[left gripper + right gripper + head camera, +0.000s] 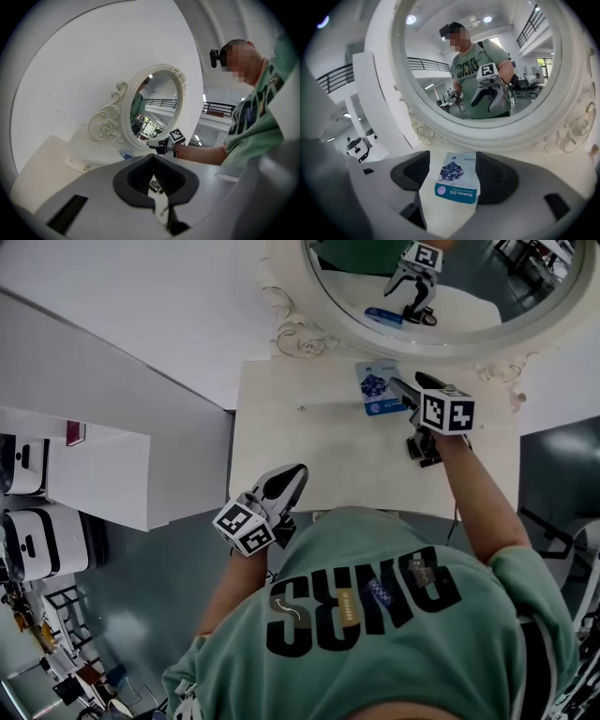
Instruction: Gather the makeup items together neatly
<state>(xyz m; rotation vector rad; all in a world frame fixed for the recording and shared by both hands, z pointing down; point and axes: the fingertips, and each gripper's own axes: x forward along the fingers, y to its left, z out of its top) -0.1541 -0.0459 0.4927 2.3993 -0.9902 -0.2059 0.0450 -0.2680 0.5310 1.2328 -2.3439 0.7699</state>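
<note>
- Sachet (457,180): blue and white, lay flat on the table (309,456) at the foot of the mirror (305,334), seen between your right gripper's (411,387) jaws but not touched.
- Right gripper: jaws stood wide apart and held nothing; it tipped downward, your forearm stretched across the table.
- Left gripper (296,474): jaws together, empty, held level by the table's near left edge.
- Setting: white table, ornate white mirror frame, grey floor (169,587).

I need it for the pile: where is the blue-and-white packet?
In the head view the packet lies flat at the table's far edge, slightly right of centre, below the mirror, left of the open right gripper.
</note>
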